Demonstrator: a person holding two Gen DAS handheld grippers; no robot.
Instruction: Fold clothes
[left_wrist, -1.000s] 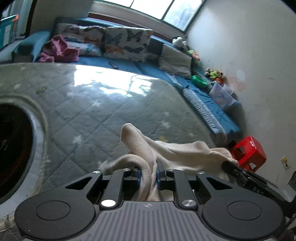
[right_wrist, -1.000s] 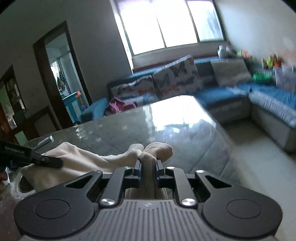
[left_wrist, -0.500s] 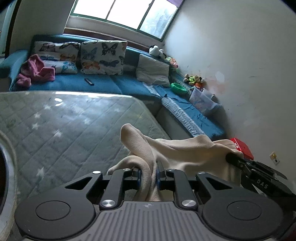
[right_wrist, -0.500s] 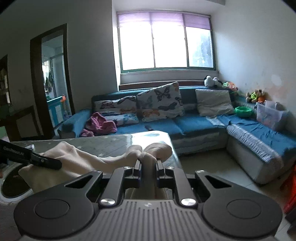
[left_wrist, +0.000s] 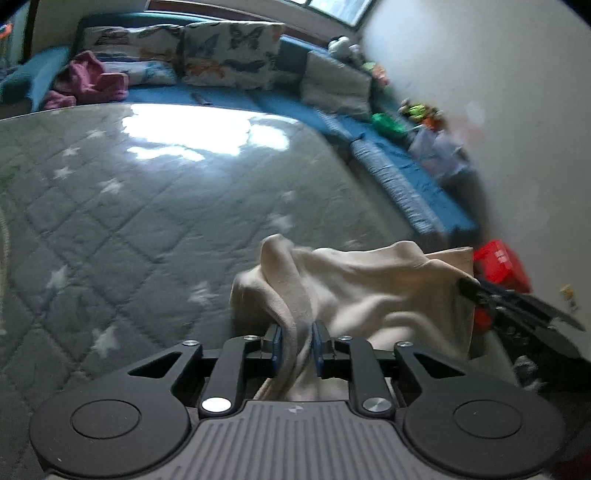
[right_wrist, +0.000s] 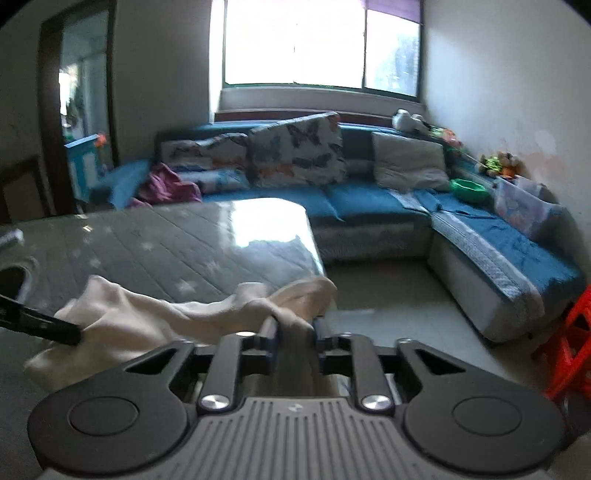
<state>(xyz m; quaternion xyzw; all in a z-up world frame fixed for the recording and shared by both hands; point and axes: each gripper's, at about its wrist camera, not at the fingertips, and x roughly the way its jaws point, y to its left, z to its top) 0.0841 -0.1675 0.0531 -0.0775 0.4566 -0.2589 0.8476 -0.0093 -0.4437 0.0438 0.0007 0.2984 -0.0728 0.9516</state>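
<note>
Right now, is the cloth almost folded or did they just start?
Just starting, it seems. Done: both claws have caught the cream cloth. The left claw pinches one bunch, the right claw another. In hand: the cloth hangs stretched between them, crumpled, by the near edge of the quilted grey table. Left: no neat fold shows yet, so laying it flat and folding it remain.
</note>
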